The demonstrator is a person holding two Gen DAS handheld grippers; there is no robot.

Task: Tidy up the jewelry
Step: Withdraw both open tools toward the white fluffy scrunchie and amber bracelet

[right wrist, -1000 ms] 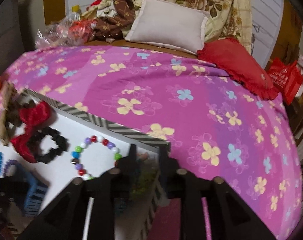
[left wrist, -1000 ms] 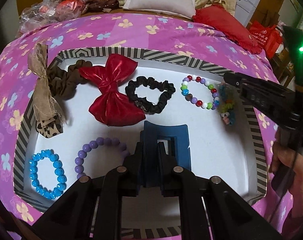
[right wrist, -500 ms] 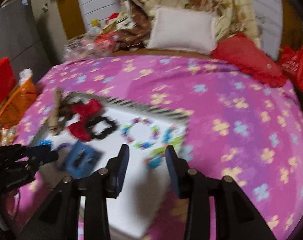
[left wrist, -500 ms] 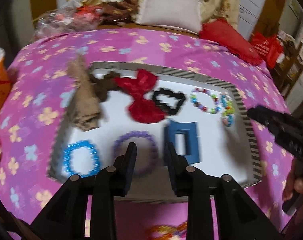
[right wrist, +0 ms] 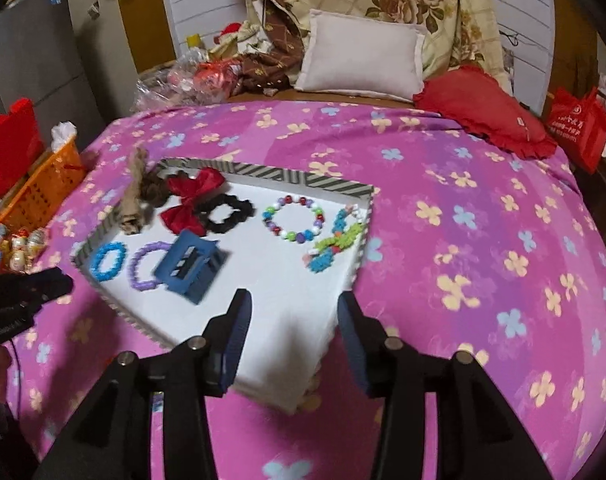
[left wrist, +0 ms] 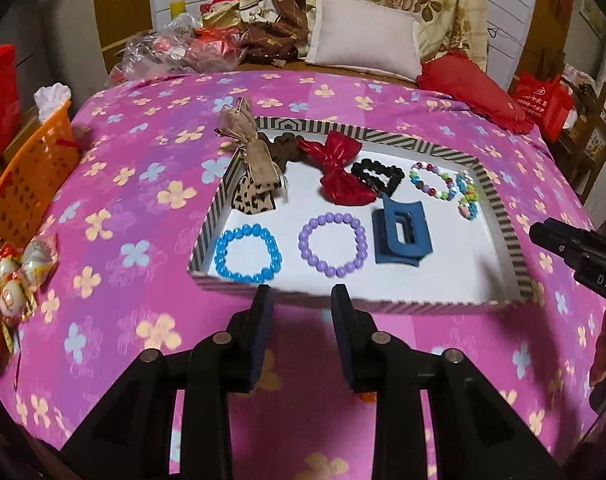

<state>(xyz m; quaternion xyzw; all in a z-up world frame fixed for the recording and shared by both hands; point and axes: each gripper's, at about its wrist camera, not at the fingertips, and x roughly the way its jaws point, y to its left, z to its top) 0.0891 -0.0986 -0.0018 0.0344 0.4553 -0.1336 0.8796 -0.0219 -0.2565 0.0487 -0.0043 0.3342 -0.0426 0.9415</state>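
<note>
A striped-rim tray (left wrist: 507, 236) lies on the pink flowered bed and holds a blue bead bracelet (left wrist: 248, 254), a purple bead bracelet (left wrist: 333, 245), a blue hair claw (left wrist: 401, 234), a red bow (left wrist: 339, 174), a black scrunchie (left wrist: 377, 176), a multicolour bracelet (left wrist: 431, 181) and a small beaded piece (left wrist: 467, 198). My left gripper (left wrist: 299, 294) is open and empty, just in front of the tray's near rim. My right gripper (right wrist: 291, 300) is open and empty above the tray's near corner (right wrist: 343, 280). The blue hair claw (right wrist: 193, 266) lies free in the tray.
An orange basket (left wrist: 27, 184) and wrapped sweets (left wrist: 15, 276) sit at the left. A white pillow (left wrist: 363, 36), a red cushion (left wrist: 471, 88) and a clutter of bags (left wrist: 183, 48) lie at the far end of the bed. A red bag (right wrist: 579, 124) stands right.
My left gripper let go of the blue hair claw and pulled back out of the tray. My right gripper opened, released the beaded piece and drew back too.
</note>
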